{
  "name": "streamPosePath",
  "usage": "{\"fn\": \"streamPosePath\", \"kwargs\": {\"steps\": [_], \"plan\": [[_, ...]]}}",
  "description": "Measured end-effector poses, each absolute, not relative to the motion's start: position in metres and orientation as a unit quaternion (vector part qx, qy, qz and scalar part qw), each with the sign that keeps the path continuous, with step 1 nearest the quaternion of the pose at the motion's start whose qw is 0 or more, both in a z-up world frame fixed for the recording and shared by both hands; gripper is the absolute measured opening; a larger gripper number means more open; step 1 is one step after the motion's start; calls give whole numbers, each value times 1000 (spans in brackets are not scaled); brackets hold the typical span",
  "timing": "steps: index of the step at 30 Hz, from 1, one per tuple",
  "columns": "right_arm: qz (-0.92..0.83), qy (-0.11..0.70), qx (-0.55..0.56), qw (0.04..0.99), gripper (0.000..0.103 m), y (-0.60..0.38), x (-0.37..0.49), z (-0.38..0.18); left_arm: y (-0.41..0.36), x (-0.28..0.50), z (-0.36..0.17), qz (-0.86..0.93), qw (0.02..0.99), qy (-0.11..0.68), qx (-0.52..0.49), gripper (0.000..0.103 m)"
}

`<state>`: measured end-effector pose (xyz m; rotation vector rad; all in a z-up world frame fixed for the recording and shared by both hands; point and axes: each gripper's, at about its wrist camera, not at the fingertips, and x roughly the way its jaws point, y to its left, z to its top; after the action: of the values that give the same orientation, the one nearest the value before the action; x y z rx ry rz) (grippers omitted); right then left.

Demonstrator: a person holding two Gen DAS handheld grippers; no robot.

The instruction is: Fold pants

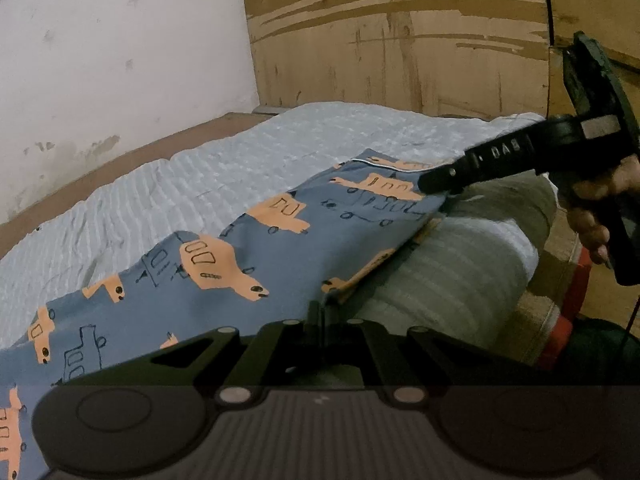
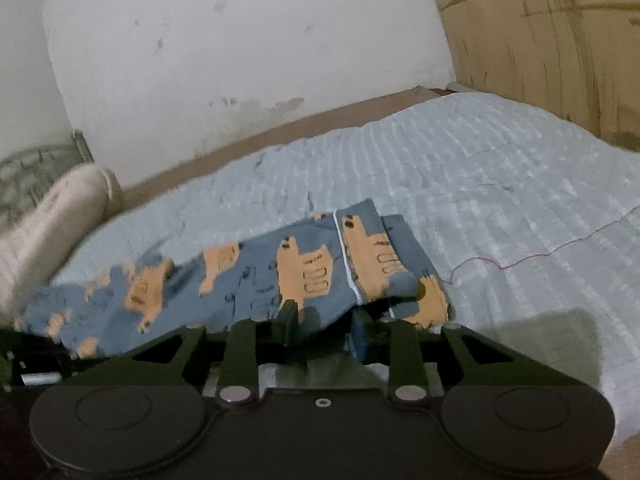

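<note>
The blue pants lie across the bed's quilt, hems toward the wall. The left gripper and right gripper both have fingers pinched onto cloth at the near edge. A rolled cushion lies at the bed's far-left corner.

a: what's the left gripper look like?
b: matte black, angular linkage arms with triangular cutouts, two silver pivot pins, round discs at 7 and 5 o'clock, ribbed panel between.
a: the right gripper?
b: same black build, a small ring screw at centre. side-on at 3 o'clock it shows pale lettering along its finger, a thin dark cable, and the bare-skinned right hand.
</note>
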<state>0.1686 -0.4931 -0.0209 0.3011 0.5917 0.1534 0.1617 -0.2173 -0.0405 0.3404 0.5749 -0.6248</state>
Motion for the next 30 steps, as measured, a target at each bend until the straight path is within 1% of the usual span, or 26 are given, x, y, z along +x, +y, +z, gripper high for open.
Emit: {"fn": "streamPosePath", "kwargs": {"steps": [8,10,11,12,18,24,27,28,29,30], "plan": [[57,281,243,927,31,-520,196,-30,-221,163,-42,-298,897,278,173,0],[50,284,243,926,17,-520,200,-31,-221,163,-42,-296,899,275,169,0],[43,283,228,931,8,-518,201,-29,-221,163,-41,-294,901,273,166,0],[41,278,214,936,7,-516,199,-27,-221,162,-40,-293,902,270,163,0],[7,232,141,962,6,-503,179,-11,-226,162,-41,-297,902,267,166,0],[-7,271,119,955,11,-505,186,-33,-227,164,-45,-295,901,276,162,3],[-11,267,116,957,16,-504,185,-35,-225,164,-44,-296,901,274,160,17],[-11,265,108,958,18,-503,185,-35,-224,164,-44,-295,902,274,159,30],[-15,264,96,960,28,-502,184,-34,-223,164,-43,-293,902,275,155,50],[-25,262,77,962,44,-497,185,-33,-223,165,-42,-292,903,277,148,58]]}}
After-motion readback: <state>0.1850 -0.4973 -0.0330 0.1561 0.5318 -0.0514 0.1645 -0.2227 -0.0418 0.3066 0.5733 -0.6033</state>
